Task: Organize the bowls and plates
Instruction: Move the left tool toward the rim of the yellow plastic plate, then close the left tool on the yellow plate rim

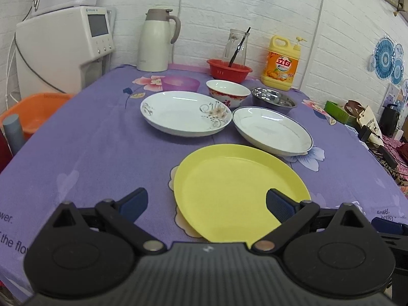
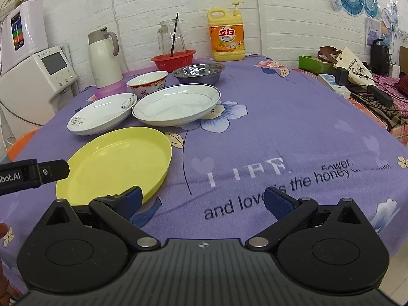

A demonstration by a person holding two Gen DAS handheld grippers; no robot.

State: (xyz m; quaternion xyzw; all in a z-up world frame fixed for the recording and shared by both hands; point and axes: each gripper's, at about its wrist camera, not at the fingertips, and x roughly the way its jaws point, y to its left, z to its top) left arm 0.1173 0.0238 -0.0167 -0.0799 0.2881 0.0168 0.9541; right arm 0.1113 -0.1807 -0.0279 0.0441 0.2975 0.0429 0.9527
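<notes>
A yellow plate [image 1: 237, 191] [image 2: 117, 160] lies nearest on the purple tablecloth. Behind it sit a white floral plate [image 1: 186, 113] [image 2: 102, 114] and a blue-rimmed white plate [image 1: 272, 130] [image 2: 176, 104]. Further back stand a red-and-white bowl [image 1: 227, 93] [image 2: 148, 83], a steel bowl [image 1: 274, 99] [image 2: 197, 72] and a translucent purple bowl [image 1: 181, 83] [image 2: 112, 89]. My left gripper [image 1: 206, 206] is open, its right finger over the yellow plate's near edge. My right gripper [image 2: 202, 201] is open over bare cloth, just right of that plate. Nothing is held.
At the back stand a white thermos jug [image 1: 154, 43], a red basket [image 1: 229, 70] with a glass pitcher in it, and a yellow detergent bottle [image 1: 281, 63]. White appliances [image 1: 63, 48] and an orange tub [image 1: 33, 112] are left of the table. Clutter lies beyond the right edge [image 2: 357, 76].
</notes>
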